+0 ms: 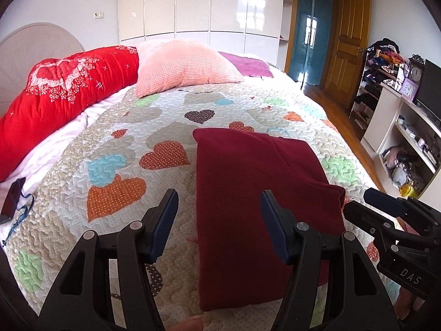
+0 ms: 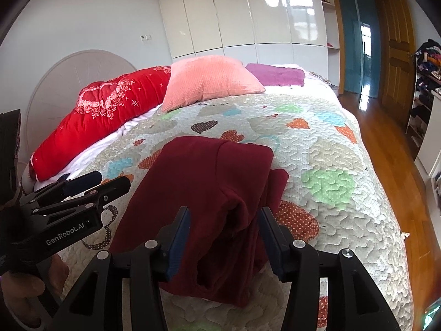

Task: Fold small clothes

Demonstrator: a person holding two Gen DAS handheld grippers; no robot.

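Left tongs up close, spread wide, gripping nothing, hovering over the near left edge of the dark red garment. Right tongs equally wide, empty too, straddling a bunched ridge of cloth at the garment's near right side. Garment lying on the heart-patterned quilt of the bed, already narrowed into a long strip running from near to far, left edge straight and neat. Right side looking less tidy: a loose flap hanging out, folds rumpled near the tongs. Probably around midway, lengthwise folds in, a crosswise fold and some smoothing left. Pink pillow and red bolster well apart at the far end.
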